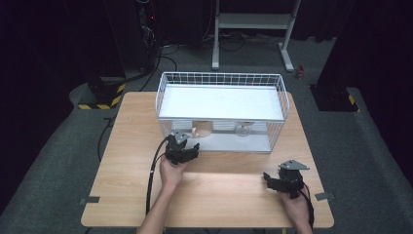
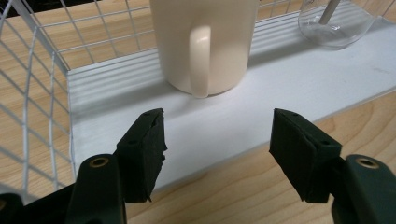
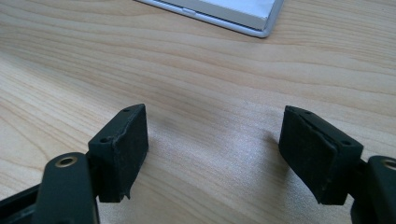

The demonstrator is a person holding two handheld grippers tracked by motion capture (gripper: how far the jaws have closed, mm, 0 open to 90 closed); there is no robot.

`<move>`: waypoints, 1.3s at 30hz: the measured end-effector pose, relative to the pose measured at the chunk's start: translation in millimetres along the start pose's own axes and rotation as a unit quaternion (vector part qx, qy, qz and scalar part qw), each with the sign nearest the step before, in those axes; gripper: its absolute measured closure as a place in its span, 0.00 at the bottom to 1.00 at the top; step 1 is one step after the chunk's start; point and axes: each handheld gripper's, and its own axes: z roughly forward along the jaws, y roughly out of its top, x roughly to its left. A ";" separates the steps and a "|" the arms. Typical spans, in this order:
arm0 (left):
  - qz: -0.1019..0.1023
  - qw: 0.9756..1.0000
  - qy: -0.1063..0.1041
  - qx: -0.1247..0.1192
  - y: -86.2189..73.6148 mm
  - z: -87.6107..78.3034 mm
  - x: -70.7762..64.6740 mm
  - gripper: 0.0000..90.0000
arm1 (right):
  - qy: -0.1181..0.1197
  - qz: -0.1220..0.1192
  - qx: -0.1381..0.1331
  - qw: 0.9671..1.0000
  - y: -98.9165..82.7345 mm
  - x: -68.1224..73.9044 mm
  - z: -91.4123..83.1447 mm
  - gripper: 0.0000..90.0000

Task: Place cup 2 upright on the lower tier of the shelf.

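Note:
A cream mug (image 2: pixel 205 42) stands upright on the lower white shelf (image 2: pixel 289 93) of a white wire rack (image 1: pixel 221 80), its handle facing my left gripper (image 2: pixel 217 144). That gripper is open and empty, a short way in front of the mug at the shelf's front edge. In the high view the left gripper (image 1: pixel 187 146) sits just before the rack's open front, near the mug (image 1: pixel 203 129). A clear glass (image 2: pixel 334 23) with a stick in it stands to the mug's right, the same glass (image 1: pixel 242 129) seen from above. My right gripper (image 3: pixel 212 154) is open over bare wood; from above this gripper (image 1: pixel 272 179) hovers near the front right.
The rack's upper white shelf (image 1: pixel 221 102) covers most of the lower one. The wooden table (image 1: pixel 122 170) spreads in front of the rack. The rack's wire side wall (image 2: pixel 32 93) stands to the left of the left gripper. A metal stand (image 1: pixel 253 22) is on the floor behind.

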 end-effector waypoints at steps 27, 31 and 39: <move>-0.025 0.999 -0.018 -0.013 -10.2 -23.4 8.7 0.37 | 0.000 0.000 0.000 1.000 0.0 0.1 -0.1 0.27; -0.029 0.999 -0.019 -0.015 -10.9 -27.7 11.0 0.37 | 0.000 0.000 0.000 1.000 0.0 0.1 -0.1 0.27; -0.034 0.999 -0.019 -0.016 -14.4 -32.5 14.4 0.35 | 0.000 0.000 0.000 1.000 0.0 0.1 0.0 0.27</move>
